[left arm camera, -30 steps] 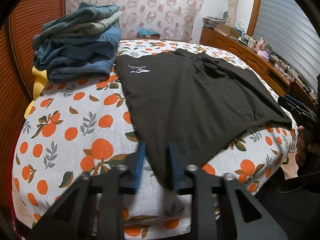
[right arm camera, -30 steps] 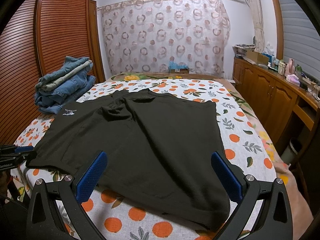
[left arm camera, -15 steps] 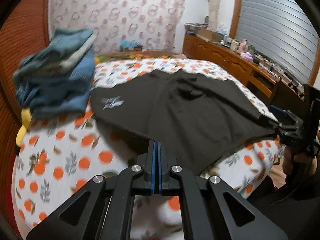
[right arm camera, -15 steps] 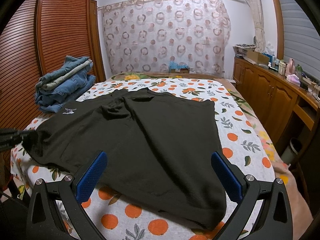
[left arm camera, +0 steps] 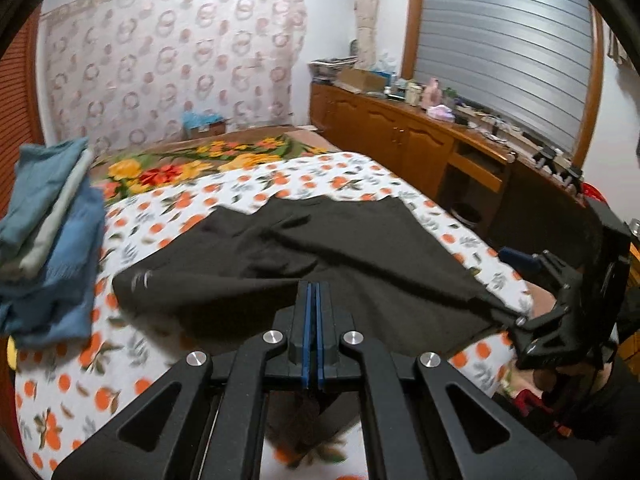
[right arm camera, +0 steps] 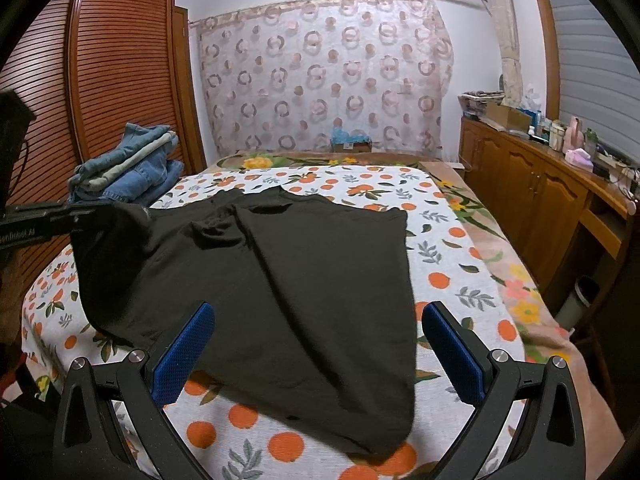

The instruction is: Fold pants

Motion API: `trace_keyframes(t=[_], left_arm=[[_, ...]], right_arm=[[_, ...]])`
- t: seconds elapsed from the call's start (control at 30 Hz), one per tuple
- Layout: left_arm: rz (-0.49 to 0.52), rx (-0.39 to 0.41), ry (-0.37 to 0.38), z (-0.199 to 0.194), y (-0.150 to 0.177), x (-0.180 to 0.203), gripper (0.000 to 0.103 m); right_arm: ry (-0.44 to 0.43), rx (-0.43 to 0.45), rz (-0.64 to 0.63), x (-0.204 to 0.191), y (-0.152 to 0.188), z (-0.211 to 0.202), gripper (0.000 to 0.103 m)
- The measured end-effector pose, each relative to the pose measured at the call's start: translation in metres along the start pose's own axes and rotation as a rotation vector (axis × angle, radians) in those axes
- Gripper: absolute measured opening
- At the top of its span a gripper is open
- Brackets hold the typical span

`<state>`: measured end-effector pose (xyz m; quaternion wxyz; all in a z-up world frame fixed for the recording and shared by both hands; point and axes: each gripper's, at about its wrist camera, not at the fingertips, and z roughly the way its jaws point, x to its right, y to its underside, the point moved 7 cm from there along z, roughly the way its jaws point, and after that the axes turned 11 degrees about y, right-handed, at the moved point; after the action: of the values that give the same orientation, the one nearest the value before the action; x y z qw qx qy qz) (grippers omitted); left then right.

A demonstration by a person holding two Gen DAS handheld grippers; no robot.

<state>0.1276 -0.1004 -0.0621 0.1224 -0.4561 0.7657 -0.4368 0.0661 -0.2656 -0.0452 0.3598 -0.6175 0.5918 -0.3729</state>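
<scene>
Black cotton pants (right arm camera: 280, 280) lie spread along the orange-print bed's near edge (right arm camera: 460, 240), left gripper (left arm camera: 311, 312) clamped on their lifted corner, right gripper (right arm camera: 320, 344) gaping: first fold starting, next carry it across

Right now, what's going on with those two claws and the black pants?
Left gripper shut on black pants, corner lifted off the bed. Right gripper open, hovering over near hem. Folded jeans stacked clear, far left.

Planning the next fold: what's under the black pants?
The orange-print sheet shows all round the black pants. Their left corner is lifted in the left gripper. Anything beneath the cloth is hidden.
</scene>
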Motion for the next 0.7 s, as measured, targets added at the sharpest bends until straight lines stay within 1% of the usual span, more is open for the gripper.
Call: trace_keyframes(t=[0.37, 0.43, 0.57, 0.6, 0.63, 0.7], left_arm=[[0.060, -0.005, 0.090, 0.031, -0.035, 0.040, 0.003], [0.068, -0.009, 0.092, 0.036, -0.038, 0.045, 0.003], [0.064, -0.003, 0.064, 0.040, -0.037, 0.043, 0.003], [0.061, -0.008, 0.057, 0.040, -0.036, 0.042, 0.004], [0.063, -0.015, 0.039, 0.042, -0.035, 0.040, 0.008], [0.073, -0.012, 0.003, 0.041, -0.034, 0.036, 0.021]], right_arm=[[0.024, 0.006, 0.018, 0.012, 0.001, -0.007, 0.100], [0.031, 0.007, 0.024, 0.015, 0.000, -0.009, 0.100], [0.038, 0.005, 0.031, 0.015, 0.002, -0.009, 0.100], [0.039, 0.004, 0.031, 0.014, 0.003, -0.009, 0.100], [0.039, 0.002, 0.031, 0.012, 0.003, -0.008, 0.100], [0.037, -0.001, 0.034, 0.009, 0.004, -0.007, 0.100]])
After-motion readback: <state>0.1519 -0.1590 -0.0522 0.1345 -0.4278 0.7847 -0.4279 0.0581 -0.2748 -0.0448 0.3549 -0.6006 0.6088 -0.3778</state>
